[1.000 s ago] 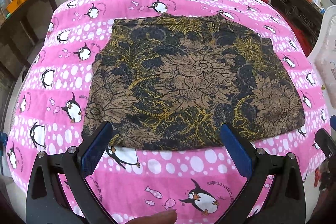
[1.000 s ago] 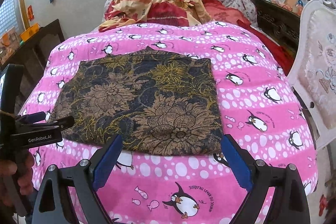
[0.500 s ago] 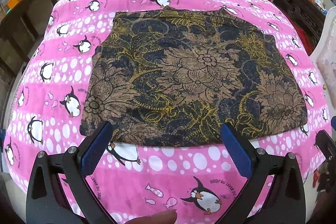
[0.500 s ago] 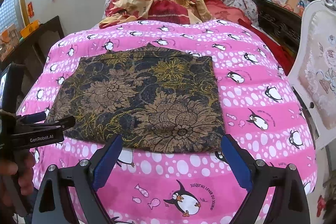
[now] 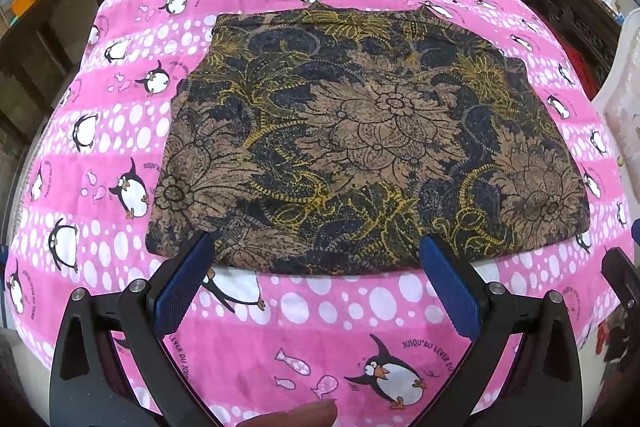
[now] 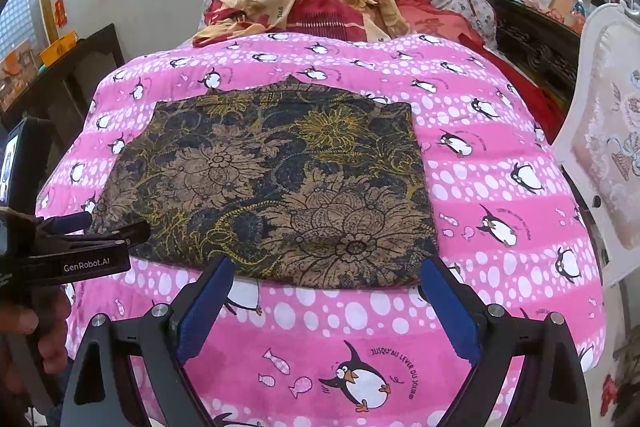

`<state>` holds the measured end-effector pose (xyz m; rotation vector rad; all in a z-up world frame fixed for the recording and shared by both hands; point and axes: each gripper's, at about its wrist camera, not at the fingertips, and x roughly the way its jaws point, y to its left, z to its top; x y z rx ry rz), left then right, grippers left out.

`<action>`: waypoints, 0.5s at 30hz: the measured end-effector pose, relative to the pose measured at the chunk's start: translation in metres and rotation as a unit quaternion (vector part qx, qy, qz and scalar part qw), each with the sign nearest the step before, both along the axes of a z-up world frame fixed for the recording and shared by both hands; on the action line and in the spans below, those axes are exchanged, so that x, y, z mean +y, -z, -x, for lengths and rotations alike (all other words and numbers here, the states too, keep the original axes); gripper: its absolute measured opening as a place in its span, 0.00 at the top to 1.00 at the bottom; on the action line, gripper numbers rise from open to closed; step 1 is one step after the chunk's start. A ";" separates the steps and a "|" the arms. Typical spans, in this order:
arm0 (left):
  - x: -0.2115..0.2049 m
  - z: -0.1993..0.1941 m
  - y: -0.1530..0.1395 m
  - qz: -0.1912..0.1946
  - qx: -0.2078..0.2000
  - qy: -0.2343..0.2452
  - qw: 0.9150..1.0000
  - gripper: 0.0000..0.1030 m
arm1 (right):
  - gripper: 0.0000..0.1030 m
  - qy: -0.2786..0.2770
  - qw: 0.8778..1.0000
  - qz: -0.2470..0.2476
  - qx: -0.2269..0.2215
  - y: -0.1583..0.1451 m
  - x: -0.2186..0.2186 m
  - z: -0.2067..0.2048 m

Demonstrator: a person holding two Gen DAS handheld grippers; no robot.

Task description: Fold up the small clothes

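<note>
A dark floral garment (image 5: 360, 143) in navy, tan and yellow lies flat on the pink penguin blanket (image 5: 320, 311); it also shows in the right wrist view (image 6: 272, 187). My left gripper (image 5: 316, 259) is open and empty, its blue pads just over the garment's near hem. My right gripper (image 6: 324, 275) is open and empty at the near hem's right part. The left gripper's side (image 6: 80, 243) shows at the garment's near left corner in the right wrist view.
A heap of red and orange bedding (image 6: 312, 3) lies at the head of the bed. A white upholstered chair (image 6: 608, 147) stands at the right. Dark wooden furniture (image 6: 80, 67) stands at the left and a dark cabinet (image 6: 532, 39) at the back right.
Both grippers have moved forward toward the garment's near hem; the garment now sits closer in both views. Both stay open.
</note>
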<state>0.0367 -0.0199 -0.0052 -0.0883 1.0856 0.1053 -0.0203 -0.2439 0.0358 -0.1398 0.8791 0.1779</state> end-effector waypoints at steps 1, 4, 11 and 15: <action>0.000 0.000 0.000 0.000 0.000 0.000 1.000 0.00 | 0.09 0.000 1.000 0.000 0.000 0.000 0.000 0.000; 0.000 0.001 0.001 0.000 0.002 0.000 1.000 0.00 | 0.09 -0.001 1.000 -0.001 0.001 0.000 0.000 0.000; -0.001 0.007 -0.002 -0.005 0.000 0.000 1.000 0.00 | 0.09 -0.007 1.000 -0.003 -0.003 -0.001 0.002 0.003; -0.001 0.013 -0.008 -0.010 -0.006 0.001 1.000 0.00 | 0.09 -0.009 1.000 -0.009 -0.013 -0.007 0.002 0.010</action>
